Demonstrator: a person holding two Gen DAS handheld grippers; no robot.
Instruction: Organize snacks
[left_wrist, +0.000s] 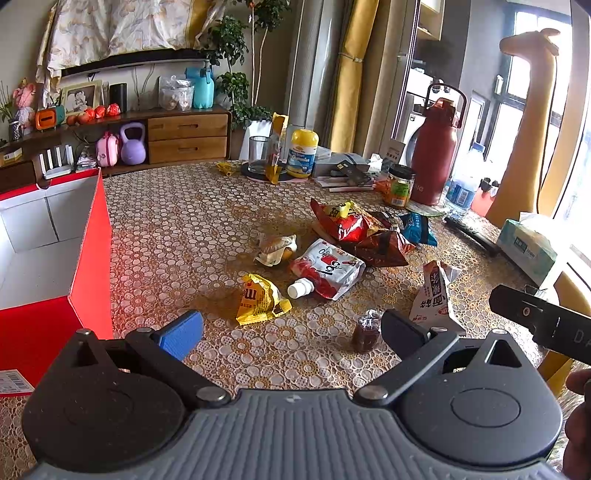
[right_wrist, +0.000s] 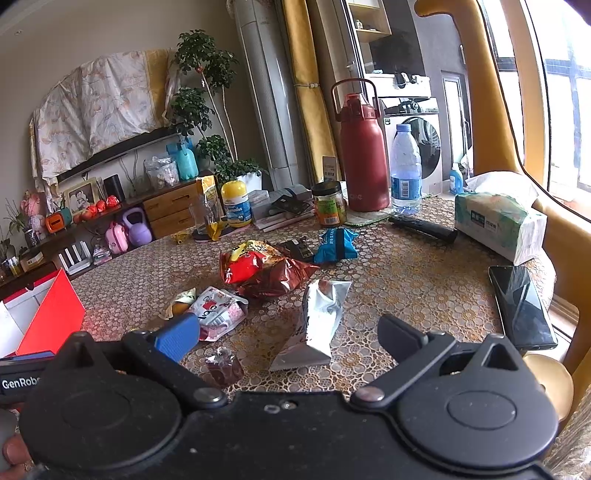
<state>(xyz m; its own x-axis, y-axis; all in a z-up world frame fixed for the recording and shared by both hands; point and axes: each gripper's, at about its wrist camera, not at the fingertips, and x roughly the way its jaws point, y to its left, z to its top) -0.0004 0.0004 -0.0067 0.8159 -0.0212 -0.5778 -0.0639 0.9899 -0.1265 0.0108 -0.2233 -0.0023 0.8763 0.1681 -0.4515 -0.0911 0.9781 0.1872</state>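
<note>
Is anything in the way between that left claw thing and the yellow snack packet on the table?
Nothing visible. The left gripper is open above bare tablecloth, and the yellow packet lies just ahead of its fingers. The red box stands off to the left, clear of that line.

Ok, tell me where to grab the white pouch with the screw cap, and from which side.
Grip the spout pouch at the neck just behind its white cap. It lies flat with the cap pointing toward the left hand-held gripper, which is open, so come from the near side, jaws straddling the neck. The flat, soft body probably offers less to pinch.
</note>
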